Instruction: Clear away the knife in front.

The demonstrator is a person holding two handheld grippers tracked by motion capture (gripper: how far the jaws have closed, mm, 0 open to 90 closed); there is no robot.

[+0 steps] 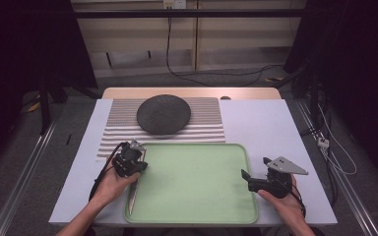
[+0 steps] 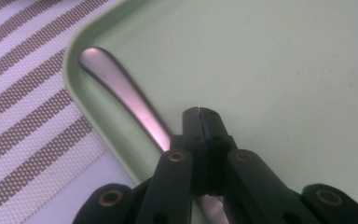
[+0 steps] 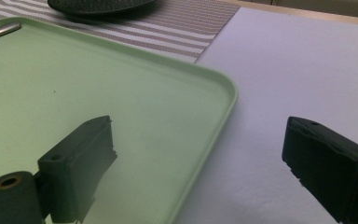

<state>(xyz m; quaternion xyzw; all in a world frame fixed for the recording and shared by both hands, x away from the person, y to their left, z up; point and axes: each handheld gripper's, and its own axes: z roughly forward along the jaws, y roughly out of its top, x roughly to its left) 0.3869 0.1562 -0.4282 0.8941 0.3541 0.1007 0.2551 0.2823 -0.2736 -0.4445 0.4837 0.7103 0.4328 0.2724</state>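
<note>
Landmark = green tray [image 1: 192,182], centre of the table.

Left of tray: the left hand [image 1: 109,184] comes in from the near-left corner, forearm angled up and inward, wrist tipped so the left gripper [image 1: 129,162] points down at the tray's left rim. Jaws pressed together; in the left gripper view they sit right over a metal utensil handle [image 2: 121,91], but I can't tell whether they pinch it or just rest closed above it. The handle lies inside the tray, hard against the left wall, rounded end tucked into the far-left corner. From above the utensil [image 1: 133,191] runs along that wall toward the near edge. Guess: it hugs the wall because the raised rim stops it sliding, and the gripper comes in steep since a flat, thin handle leaves little to grab.

Behind the tray: striped placemat [image 1: 204,120] with a dark round plate [image 1: 164,114] on it, apart from the tray.

Right of tray: right gripper [image 1: 248,178] held low and level just off the right rim, hand [image 1: 285,199] behind it, nose aimed at the tray. Jaws spread wide, one over the tray floor, one over bare tabletop, straddling the rim, holding nothing. Looks like standby or bracing.
</note>
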